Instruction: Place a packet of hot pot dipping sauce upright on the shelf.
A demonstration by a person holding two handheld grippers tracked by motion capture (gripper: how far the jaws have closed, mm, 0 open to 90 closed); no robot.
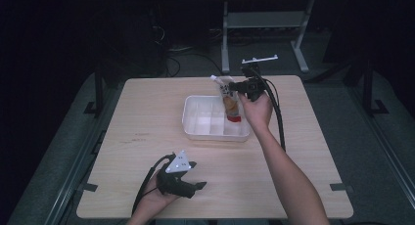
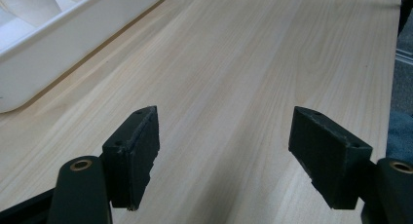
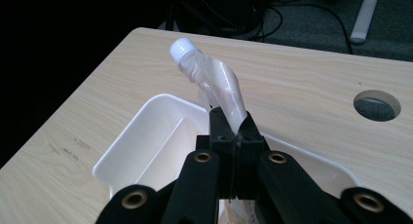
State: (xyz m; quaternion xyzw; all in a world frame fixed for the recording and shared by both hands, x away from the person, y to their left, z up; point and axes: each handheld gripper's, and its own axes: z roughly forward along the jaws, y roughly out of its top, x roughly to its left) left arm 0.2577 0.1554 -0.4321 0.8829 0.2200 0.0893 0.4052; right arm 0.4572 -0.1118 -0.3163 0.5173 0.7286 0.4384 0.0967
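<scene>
A person's right claw (image 3: 237,136) is clamped shut on a soft spouted pouch (image 3: 219,80), pinching it partway along its length above the white divided tray (image 1: 192,122). In the right gripper view the pouch's white screw cap (image 3: 183,48) points away toward the far edge of the surface (image 1: 147,137), while its lower half is hidden behind the closed jaws. From the high view the pouch (image 1: 229,101) hangs over the tray's far right compartments; its printed label is too small to read, and its red lower end dips toward the tray, though whether it touches the bottom cannot be told.

The left claw (image 2: 224,151) stands open and empty near the front edge of the surface, left of centre, its hand cut off by the bottom of the high view. In the left gripper view the tray's corner (image 2: 58,58) is cropped at the upper left.

The surface is pale wood grain with rounded corners and a round cable hole (image 3: 377,105) near its far right side. The room beyond is dark: a grey carpeted floor, tangled cables and the legs of a white metal frame (image 1: 266,24) behind the far edge.
</scene>
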